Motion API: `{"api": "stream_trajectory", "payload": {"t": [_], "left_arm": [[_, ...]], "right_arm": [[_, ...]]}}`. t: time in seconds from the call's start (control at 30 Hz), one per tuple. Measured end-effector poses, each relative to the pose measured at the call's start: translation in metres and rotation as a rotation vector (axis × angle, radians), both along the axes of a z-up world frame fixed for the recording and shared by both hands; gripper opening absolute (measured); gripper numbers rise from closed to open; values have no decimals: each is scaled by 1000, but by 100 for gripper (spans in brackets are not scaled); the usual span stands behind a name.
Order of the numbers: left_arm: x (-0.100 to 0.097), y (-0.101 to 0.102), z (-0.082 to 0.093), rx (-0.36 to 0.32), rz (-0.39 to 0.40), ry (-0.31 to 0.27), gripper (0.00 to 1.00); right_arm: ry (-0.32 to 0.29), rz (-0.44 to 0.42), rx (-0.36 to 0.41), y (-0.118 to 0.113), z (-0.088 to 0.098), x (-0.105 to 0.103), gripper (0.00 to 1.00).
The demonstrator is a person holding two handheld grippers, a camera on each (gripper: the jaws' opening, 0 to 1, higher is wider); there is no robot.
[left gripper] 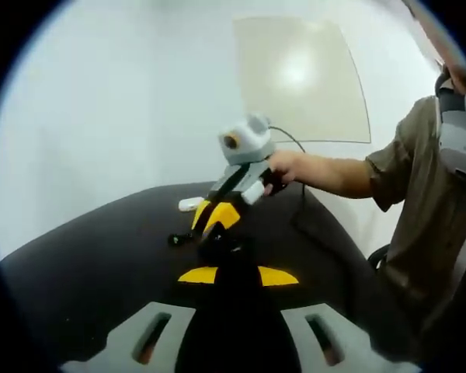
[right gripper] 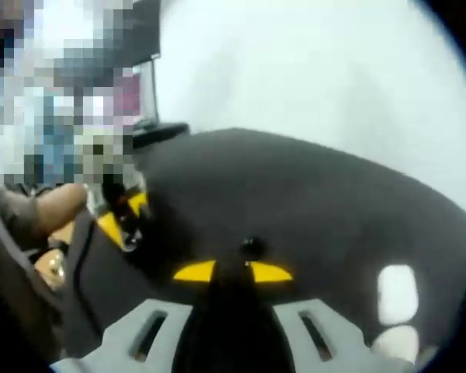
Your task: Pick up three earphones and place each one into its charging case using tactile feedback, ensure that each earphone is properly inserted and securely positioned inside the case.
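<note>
- Black cloth covers the table [left gripper: 85, 264], and we see it curve away under a pale wall in both views.
- In the left gripper view, our left gripper [left gripper: 238, 275] rises from the bottom edge; its yellow tips sit close together with a narrow dark gap, and we cannot tell whether anything is pinched between them.
- Further along the same view, the right gripper [left gripper: 216, 219] comes in from the right, held by a hand [left gripper: 283, 165], tilted down toward the cloth.
- A small dark earphone [left gripper: 179, 238] lies on the cloth just beside the right gripper's yellow tips; whether the tips touch it, we cannot tell.
- A small white case [left gripper: 189, 203] sits on the cloth just behind that gripper.
- In the right gripper view, the right gripper's [right gripper: 233, 271] yellow tips nearly meet, and a small dark earphone [right gripper: 252, 247] sits just above them; the blur keeps us from saying whether it is gripped.
- A white case [right gripper: 397, 293] stands on the cloth toward the right of that view, well apart from the tips.
- The left gripper [right gripper: 123, 219] shows at the left of that view, low over the cloth.
</note>
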State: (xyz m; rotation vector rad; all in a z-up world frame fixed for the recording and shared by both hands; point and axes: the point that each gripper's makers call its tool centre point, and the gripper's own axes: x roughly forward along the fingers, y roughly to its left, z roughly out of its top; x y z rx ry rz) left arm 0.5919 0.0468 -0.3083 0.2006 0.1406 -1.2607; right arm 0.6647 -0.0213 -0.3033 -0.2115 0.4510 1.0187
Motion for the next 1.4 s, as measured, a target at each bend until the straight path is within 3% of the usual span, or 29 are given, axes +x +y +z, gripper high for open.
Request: {"api": "stream_trajectory", "payload": {"t": [0.13,0.33,0.37,0.47,0.53,0.67,0.77,0.87,0.93,0.97,1.07,1.17,1.3,1.4], "left_arm": [[0,0,0,0,0,-2,15],[0,0,0,-4,0,8,15],[1,0,0,-5,0,9,15],[1,0,0,-4,0,7,15],[1,0,0,-4,0,8,15],[1,-1,0,-2,2,6,15],[0,-1,0,-2,2,6,15],[0,0,0,-2,2,6,15],[1,0,0,-2,2,7,15],[1,0,0,-2,1,7,15],[1,0,0,-3,1,10,15],[1,0,0,-4,0,11,15],[1,0,0,-6,-2,16,15],[2,0,0,-6,-1,16,15]], "right_arm": [[20,-60,48,-2,4,17,17],[65,18,-50,9,-23,2,18],[28,16,-30,11,-18,2,17],[50,48,-41,12,-15,-4,16],[-9,31,-37,7,-6,5,16],[2,-2,31,4,8,21,16],[6,2,-4,7,2,34,16],[57,37,-22,13,-9,35,16],[72,54,30,21,-8,35,16],[73,59,14,21,-10,37,16],[51,88,-40,22,-21,32,16],[65,89,8,26,-19,29,14],[64,78,6,25,-18,30,14],[17,78,21,23,-10,28,13]]}}
